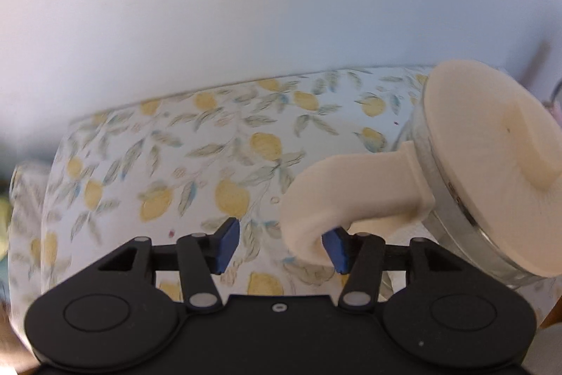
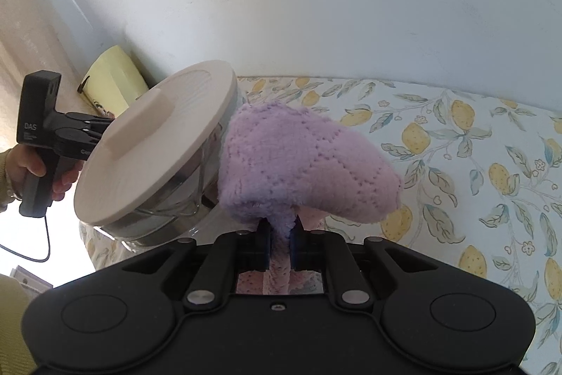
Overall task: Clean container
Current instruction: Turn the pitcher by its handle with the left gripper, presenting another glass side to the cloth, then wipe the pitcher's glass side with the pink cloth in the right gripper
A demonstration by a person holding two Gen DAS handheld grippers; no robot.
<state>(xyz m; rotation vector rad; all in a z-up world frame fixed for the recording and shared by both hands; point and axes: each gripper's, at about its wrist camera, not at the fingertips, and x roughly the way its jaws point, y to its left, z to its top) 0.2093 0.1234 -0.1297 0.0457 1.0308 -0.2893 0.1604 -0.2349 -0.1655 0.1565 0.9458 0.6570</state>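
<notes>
Left tongs [image 1: 282, 246] are let go: their two blue pads [image 1: 227, 245] stand apart and nothing is squeezed between them. Under them lies a tablecloth [image 1: 168, 164] with yellow lemons and green leaves. Just in front of the pad on the right side, a cream handle [image 1: 337, 195] curls down. Its round end sits right by that pad and hides a bit of it, but I cannot tell if they touch. The handle goes up and to the right of these tongs to the container [image 1: 453, 220], a glass pot with a big round cream lid [image 1: 491, 157]. The pot is tipped over on a slant, so the lid faces these tongs. From the other camera, a hand [image 2: 33, 164] holds the black grip of the left tongs, far off to the left, and their tips are hidden behind the lid. A pale yellow thing [image 2: 109, 83] sits beyond them by the white wall [image 2: 351, 6]. The tipped pot is ahead and to the left of the right tongs [image 2: 280, 234]. These tongs are pinched tight on a fluffy purple cloth [image 2: 302, 164]. The cloth puffs out just above their tips and presses against the glass side of the pot. To the right of these tongs the lemon tablecloth spreads out.
</notes>
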